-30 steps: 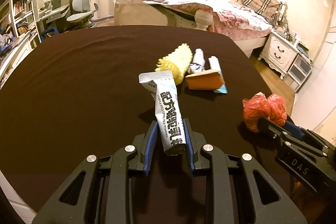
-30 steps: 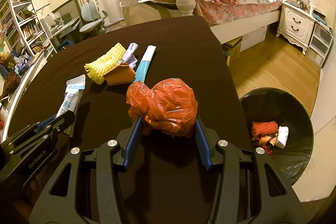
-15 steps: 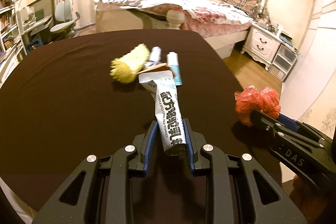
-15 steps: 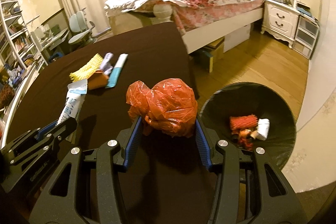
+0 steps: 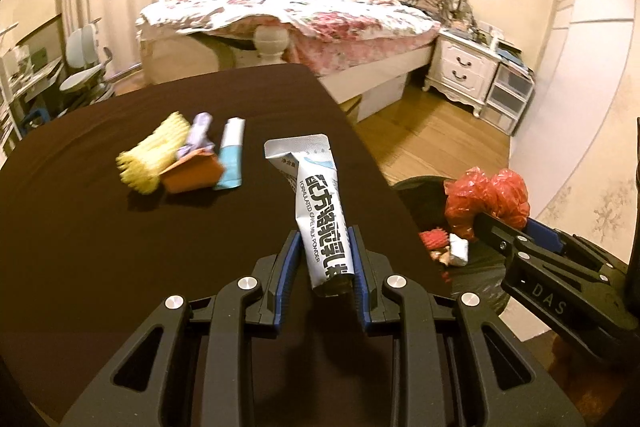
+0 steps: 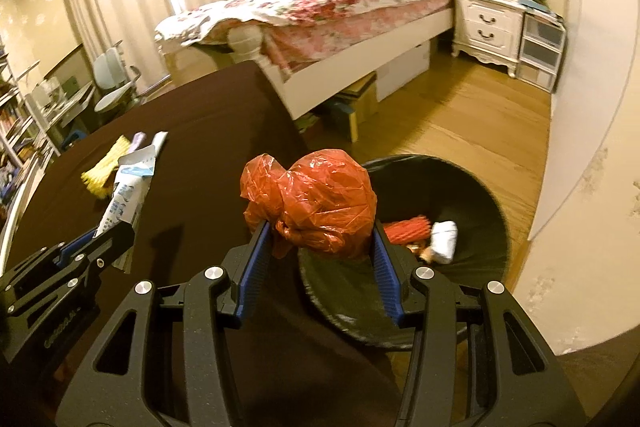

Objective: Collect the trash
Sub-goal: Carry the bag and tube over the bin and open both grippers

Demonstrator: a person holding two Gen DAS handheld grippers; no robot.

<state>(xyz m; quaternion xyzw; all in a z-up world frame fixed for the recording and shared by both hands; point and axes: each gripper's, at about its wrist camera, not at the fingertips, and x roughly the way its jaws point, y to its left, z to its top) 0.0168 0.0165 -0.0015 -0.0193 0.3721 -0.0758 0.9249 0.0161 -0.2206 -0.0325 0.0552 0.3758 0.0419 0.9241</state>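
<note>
The right gripper (image 6: 316,227) is clamped on a crumpled red bag (image 6: 316,203) and hangs over the near rim of the black bin (image 6: 480,187), which sits just beyond the table (image 6: 200,131) edge (scraps already inside). The left gripper (image 5: 322,255) pinches a white sachet (image 5: 316,211), pointing away lengthwise, over the table, farther from the bin.

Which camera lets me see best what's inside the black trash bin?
The right wrist view. It looks down into the trash bin, showing a red ridged piece and a white wad at the bottom. The left wrist view shows only a slice of the bin, mostly hidden behind the table and the right gripper.
</note>
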